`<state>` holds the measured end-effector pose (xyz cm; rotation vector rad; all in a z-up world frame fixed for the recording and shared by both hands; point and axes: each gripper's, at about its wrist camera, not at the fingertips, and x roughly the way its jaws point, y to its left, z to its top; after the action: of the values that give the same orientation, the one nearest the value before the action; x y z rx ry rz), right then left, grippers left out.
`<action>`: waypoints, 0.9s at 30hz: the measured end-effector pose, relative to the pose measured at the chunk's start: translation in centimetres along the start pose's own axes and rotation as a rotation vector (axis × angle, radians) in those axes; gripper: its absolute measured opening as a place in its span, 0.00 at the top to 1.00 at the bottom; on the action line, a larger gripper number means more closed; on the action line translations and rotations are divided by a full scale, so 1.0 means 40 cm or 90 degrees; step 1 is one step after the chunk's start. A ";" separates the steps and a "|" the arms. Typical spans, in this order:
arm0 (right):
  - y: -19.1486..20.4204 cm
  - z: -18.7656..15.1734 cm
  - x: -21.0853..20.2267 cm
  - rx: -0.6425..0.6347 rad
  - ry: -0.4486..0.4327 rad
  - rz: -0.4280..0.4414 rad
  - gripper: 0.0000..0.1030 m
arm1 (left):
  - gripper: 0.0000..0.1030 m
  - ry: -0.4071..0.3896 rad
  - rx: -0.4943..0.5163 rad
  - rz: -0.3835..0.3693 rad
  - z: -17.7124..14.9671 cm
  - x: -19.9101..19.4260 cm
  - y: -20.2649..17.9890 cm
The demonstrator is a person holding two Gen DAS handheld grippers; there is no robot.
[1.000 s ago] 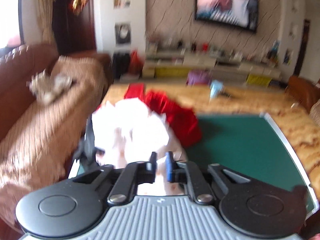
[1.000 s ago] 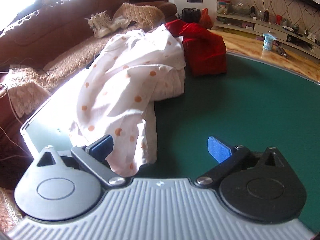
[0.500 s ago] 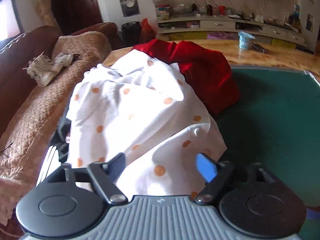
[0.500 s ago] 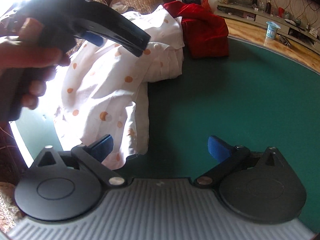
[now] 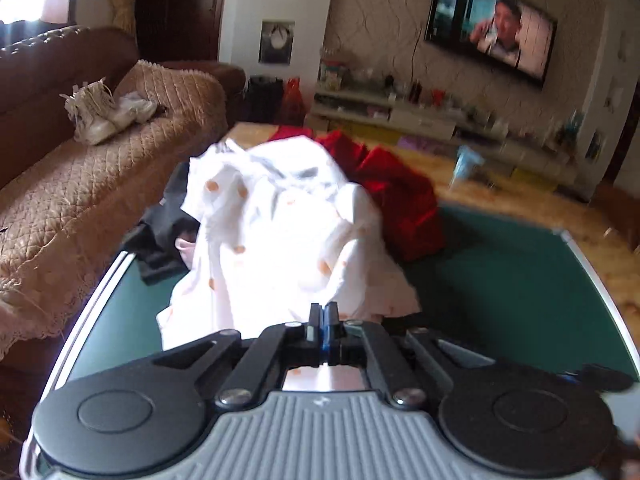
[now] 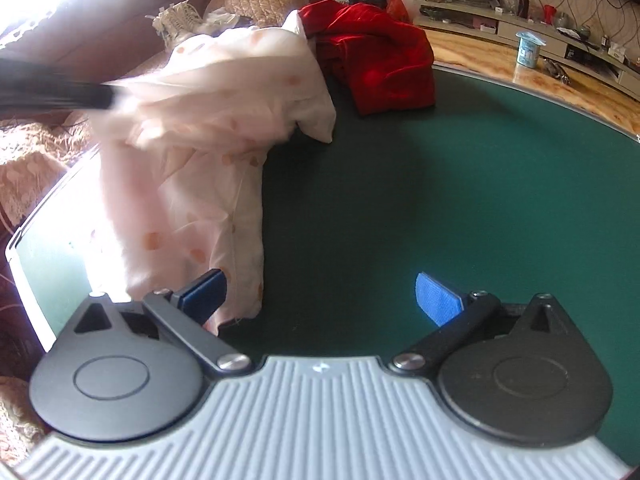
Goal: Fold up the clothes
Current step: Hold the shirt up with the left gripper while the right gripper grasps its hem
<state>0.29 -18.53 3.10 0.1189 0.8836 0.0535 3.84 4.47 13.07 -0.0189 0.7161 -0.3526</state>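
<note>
red garment (image 6: 376, 60) behind spotted cloth (image 6: 208, 152), perhaps touching

The white dotted garment (image 5: 280, 236) hides most of the black clothing (image 5: 160, 232) and part of the red garment (image 5: 404, 208). Glare washes out its middle folds. The left gripper (image 6: 60, 94) shows as a dark blur, cut off at the frame's edge.

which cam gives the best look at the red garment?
Right wrist. The red garment is sharp there, heaped at the far side of the green table, nearly all visible. In the left wrist view it is blurred and partly hidden behind the white dotted garment.
</note>
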 end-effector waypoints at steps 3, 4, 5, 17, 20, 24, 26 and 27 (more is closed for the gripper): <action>0.003 0.015 0.004 0.004 -0.004 0.006 0.00 | 1.00 -0.021 0.000 -0.007 -0.027 -0.123 0.005; 0.005 0.022 0.006 0.009 -0.005 0.013 0.00 | 1.00 -0.016 -0.002 -0.009 -0.037 -0.147 0.005; 0.010 0.031 0.009 0.013 -0.005 0.019 0.00 | 1.00 -0.009 -0.007 -0.022 -0.048 -0.167 0.005; -0.016 0.137 0.030 0.128 0.002 0.093 0.00 | 1.00 0.134 0.037 -0.197 -0.255 -0.238 -0.167; -0.009 0.165 0.057 0.160 0.024 0.131 0.00 | 1.00 0.158 0.067 -0.239 -0.279 -0.208 -0.228; 0.044 0.221 0.105 0.132 0.061 0.162 0.00 | 1.00 0.172 0.107 -0.278 -0.298 -0.184 -0.294; 0.087 0.245 0.127 0.091 0.072 0.160 0.00 | 1.00 0.178 0.108 -0.289 -0.301 -0.170 -0.305; 0.109 0.256 0.140 0.068 0.078 0.155 0.00 | 1.00 0.182 0.105 -0.289 -0.301 -0.161 -0.305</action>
<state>11.76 -14.50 5.79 0.3258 0.9908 0.2428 -12.21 -3.69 9.74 0.0255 0.9630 -0.8607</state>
